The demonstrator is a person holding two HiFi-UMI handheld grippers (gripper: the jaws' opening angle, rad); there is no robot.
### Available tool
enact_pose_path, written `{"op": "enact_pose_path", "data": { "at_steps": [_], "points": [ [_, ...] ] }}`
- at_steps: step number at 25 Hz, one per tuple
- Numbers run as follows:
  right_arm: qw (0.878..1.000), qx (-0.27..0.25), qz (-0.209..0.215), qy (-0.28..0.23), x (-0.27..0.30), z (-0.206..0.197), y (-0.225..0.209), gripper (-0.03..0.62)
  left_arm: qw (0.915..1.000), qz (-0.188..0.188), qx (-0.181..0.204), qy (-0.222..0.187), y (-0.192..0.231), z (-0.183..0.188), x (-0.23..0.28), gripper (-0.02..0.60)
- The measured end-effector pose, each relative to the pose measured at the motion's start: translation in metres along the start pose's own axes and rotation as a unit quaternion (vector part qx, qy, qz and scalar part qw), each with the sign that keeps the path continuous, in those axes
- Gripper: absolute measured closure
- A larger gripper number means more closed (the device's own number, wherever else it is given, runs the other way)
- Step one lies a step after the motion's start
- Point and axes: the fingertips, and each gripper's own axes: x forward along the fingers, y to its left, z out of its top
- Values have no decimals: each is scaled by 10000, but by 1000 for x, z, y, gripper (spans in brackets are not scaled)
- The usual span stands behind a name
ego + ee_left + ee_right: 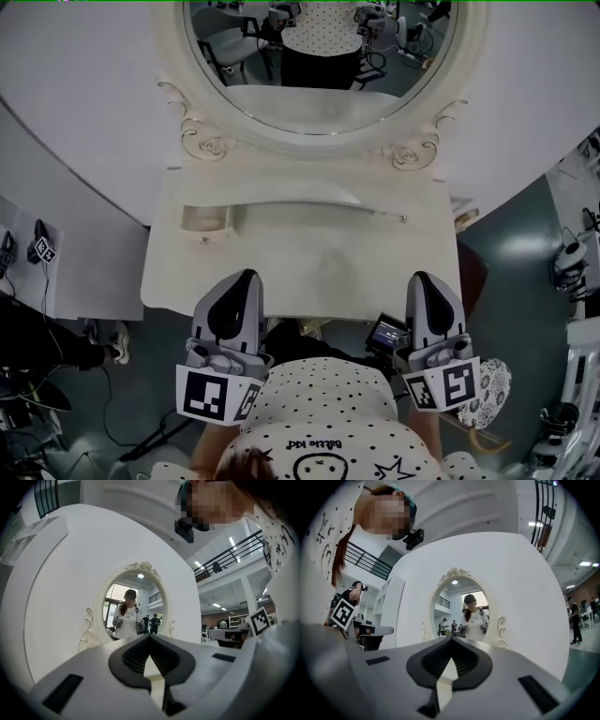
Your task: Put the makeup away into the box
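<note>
Head view, left to right. A white curved wall panel (84,112) backs a cream vanity. Above the vanity is an oval mirror (319,94) in a scrolled frame.

The left gripper (246,277) is at the near left edge of the surface (309,272). It points level toward the mirror, with its marker cube (217,394) nearest the person. In the left gripper view the dark pads meet at the tips. The jaws are pressed together with nothing pinched, and only pale surface shows through the notch behind the tips.

The box (300,214) is long, shallow and open-topped. It lies across the back of the surface just under the mirror, well apart from both grippers. It has a small compartment (208,221) at its left end. Whether any makeup lies in it is too small to tell.

The person's dotted shirt (319,412) fills the bottom of the frame between the two grippers. A small dark device (386,331) with a lit screen sits just left of the right gripper (420,279). That gripper is at the near right edge, level and parallel to the left one. Its jaws are also pressed together and empty.
</note>
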Motion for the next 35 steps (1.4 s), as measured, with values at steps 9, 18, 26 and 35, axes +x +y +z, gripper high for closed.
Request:
{"op": "enact_pose_path", "data": {
  "at_steps": [9,18,26,35],
  "points": [
    [9988,-307,-349,145,-16,4,-22,589,10000,62,-24,13,0,-1,0,577],
    [9990,-400,51,171,6,0,14,589,10000,13,-30,3,2,3,4,577],
    [9987,-387,236,250,10,-7,26,589,10000,75,-46,-39,1,3,0,577],
    [9983,-424,309,266,7,-10,26,589,9999,105,-13,-101,-5,5,-5,577]
  ]
}}
